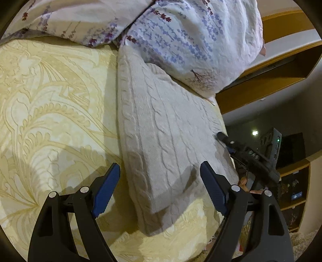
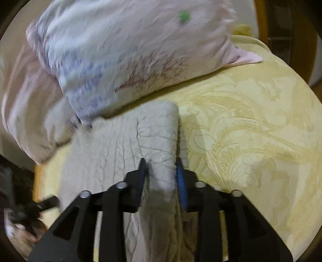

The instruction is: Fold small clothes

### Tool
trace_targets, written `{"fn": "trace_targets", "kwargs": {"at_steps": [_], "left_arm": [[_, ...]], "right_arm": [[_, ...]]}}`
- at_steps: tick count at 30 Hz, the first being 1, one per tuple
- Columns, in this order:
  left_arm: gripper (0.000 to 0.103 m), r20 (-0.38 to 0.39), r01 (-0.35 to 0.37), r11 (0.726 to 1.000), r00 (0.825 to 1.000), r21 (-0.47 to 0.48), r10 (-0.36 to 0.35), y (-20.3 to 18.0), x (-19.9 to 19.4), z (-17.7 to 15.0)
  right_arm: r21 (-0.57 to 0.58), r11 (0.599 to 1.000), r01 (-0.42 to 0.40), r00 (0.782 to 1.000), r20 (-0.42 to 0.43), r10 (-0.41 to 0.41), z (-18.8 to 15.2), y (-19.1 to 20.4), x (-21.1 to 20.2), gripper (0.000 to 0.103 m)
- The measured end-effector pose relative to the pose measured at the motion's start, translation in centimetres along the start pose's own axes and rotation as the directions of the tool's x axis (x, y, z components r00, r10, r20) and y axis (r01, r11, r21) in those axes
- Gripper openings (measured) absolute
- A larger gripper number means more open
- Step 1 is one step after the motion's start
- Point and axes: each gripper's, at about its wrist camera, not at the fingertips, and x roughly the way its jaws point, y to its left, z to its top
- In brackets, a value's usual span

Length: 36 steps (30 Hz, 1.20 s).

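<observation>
A cream cable-knit sweater lies folded on the yellow patterned bedspread. My left gripper is open and empty, hovering just above the sweater's near corner. My right gripper is shut on a fold of the same sweater and holds that edge bunched between its blue pads. The right gripper also shows in the left wrist view at the sweater's right edge. The right wrist view is blurred by motion.
A floral white and purple pillow and duvet lie at the back, touching the sweater's far edge. The pillow also shows in the right wrist view. The bed's right edge drops off beside wooden shelves.
</observation>
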Motion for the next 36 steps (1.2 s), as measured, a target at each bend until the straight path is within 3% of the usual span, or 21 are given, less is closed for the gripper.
{"fn": "trace_targets", "kwargs": {"at_steps": [1,6,12,14,15,17,21,25,29,32,36], "left_arm": [[0.082,-0.007,0.008,1.000,1.000,-0.006,-0.008,0.1,0.1,-0.1],[0.082,-0.013,0.043,0.999,0.999,-0.025,-0.044,0.3,-0.2,-0.8],[0.082,-0.045,0.050,0.999,0.998,-0.017,-0.050,0.5,-0.4,-1.9],[0.078,-0.063,0.050,0.999,0.997,-0.006,-0.051,0.2,0.0,-2.1],[0.078,-0.074,0.052,0.999,0.996,0.004,-0.051,0.1,0.2,-2.3],[0.077,-0.087,0.047,0.999,0.995,0.021,-0.045,-0.2,0.5,-2.5],[0.077,-0.103,0.035,0.998,0.994,0.057,-0.029,-0.7,0.7,-2.9],[0.077,-0.127,0.016,0.997,0.992,0.080,-0.006,-0.9,1.4,-3.3],[0.077,-0.135,0.006,0.996,0.991,0.086,0.006,-0.8,1.7,-3.5],[0.077,-0.106,0.027,0.996,0.994,0.084,-0.018,-0.8,1.0,-3.3],[0.083,-0.025,0.057,0.997,0.998,0.057,-0.056,-0.3,-0.5,-1.6]], "right_arm": [[0.013,1.000,-0.023,1.000,-0.006,0.023,-0.1,-0.4,-0.7,0.048],[0.092,0.987,-0.128,0.991,-0.021,0.131,-2.5,-1.9,-3.2,0.049],[0.113,0.975,-0.193,0.978,-0.054,0.200,-6.2,-2.4,-4.2,0.040],[0.090,0.980,-0.178,0.981,-0.063,0.184,-6.9,-1.6,-3.7,0.025],[0.077,0.983,-0.170,0.982,-0.068,0.175,-7.0,-1.3,-3.5,0.010],[0.025,0.994,-0.110,0.994,-0.015,0.110,-7.1,-0.3,-4.3,0.009],[-0.010,0.996,-0.090,0.988,0.122,0.091,-6.5,0.4,-7.3,0.008],[-0.004,1.000,0.031,0.999,0.008,-0.031,-7.7,-0.9,-4.8,0.008],[0.038,0.998,0.041,0.999,-0.035,-0.040,-8.9,-1.7,-3.1,0.008],[0.054,0.998,-0.014,0.999,-0.044,0.016,-8.0,-1.7,-3.6,0.017],[0.138,0.987,-0.084,0.996,0.042,0.079,-5.1,-3.4,-4.8,0.056]]}}
